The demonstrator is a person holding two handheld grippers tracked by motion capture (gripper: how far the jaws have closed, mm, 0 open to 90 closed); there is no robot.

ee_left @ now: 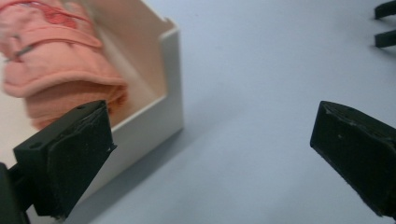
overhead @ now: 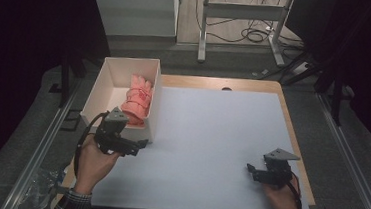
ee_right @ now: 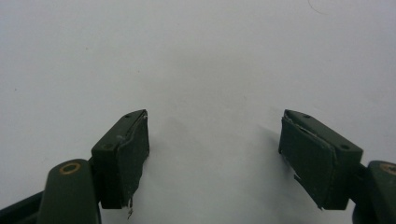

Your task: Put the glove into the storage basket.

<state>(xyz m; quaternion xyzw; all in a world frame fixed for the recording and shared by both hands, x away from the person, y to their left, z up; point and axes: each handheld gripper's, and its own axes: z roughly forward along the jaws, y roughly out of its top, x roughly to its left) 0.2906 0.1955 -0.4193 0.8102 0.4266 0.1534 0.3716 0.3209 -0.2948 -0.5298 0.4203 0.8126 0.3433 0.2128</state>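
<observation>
The white box [overhead: 106, 78] sits at 10 o'clock on the bench [overhead: 211, 136], open top up. A folded pink towel [overhead: 137, 101] lies inside, against the box's right wall. The left claw [overhead: 143, 144] hovers at 8 o'clock, just off the box's near right corner, jaws spread wide with nothing between them. In the left gripper view the towel [ee_left: 56, 65] shows beyond the left jaw. The right claw [overhead: 249, 168] sits at 4 o'clock, well apart from the box, jaws spread over bare bench surface.
</observation>
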